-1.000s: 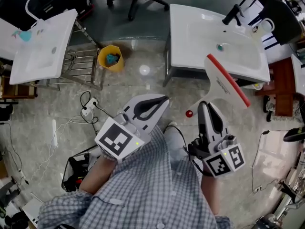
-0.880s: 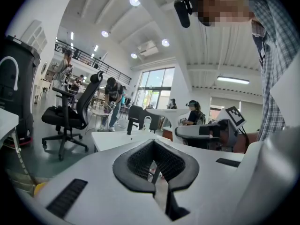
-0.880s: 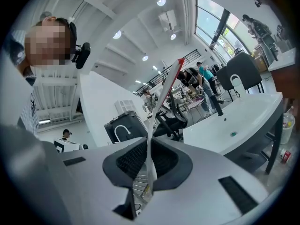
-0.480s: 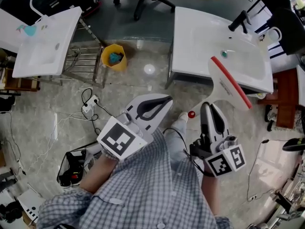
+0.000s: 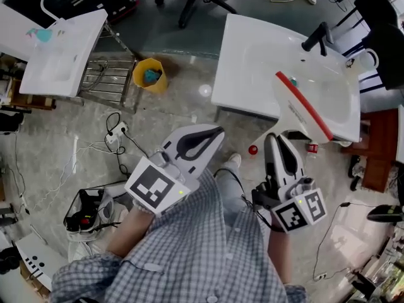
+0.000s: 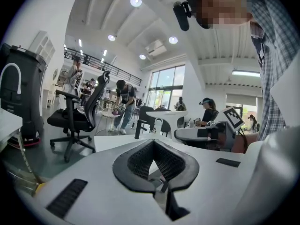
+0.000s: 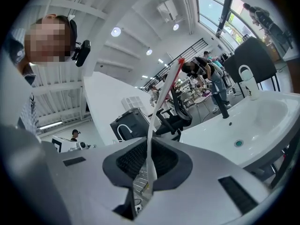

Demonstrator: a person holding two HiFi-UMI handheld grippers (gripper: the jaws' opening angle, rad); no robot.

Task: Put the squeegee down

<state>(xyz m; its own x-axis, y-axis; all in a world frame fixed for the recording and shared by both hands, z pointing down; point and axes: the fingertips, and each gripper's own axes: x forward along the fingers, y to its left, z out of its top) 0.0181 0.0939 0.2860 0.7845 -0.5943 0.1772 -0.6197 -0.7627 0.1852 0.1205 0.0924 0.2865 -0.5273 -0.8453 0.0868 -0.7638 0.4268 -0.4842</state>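
Note:
My right gripper [image 5: 273, 139] is shut on the white handle of the squeegee [image 5: 298, 110], whose red-edged blade stands over the near part of the white sink [image 5: 252, 55]. In the right gripper view the squeegee [image 7: 159, 108] rises edge-on from between the jaws, its red tip high above the sink basin [image 7: 243, 125]. My left gripper [image 5: 211, 133] is shut with nothing in it and hangs over the floor to the left of the sink. The left gripper view shows its closed jaws [image 6: 154, 159] pointing toward an office chair.
A second white sink [image 5: 60, 55] on a metal rack stands at the far left, with a yellow bin [image 5: 149, 76] beside it. Cables and a power strip [image 5: 113, 145] lie on the stone floor. A black tap [image 5: 314, 38] and a drain [image 5: 293, 81] mark the near sink.
The view has shifted so the sink now sits closer under the squeegee. The blade has moved further over the sink's basin. Both grippers keep their hold unchanged.

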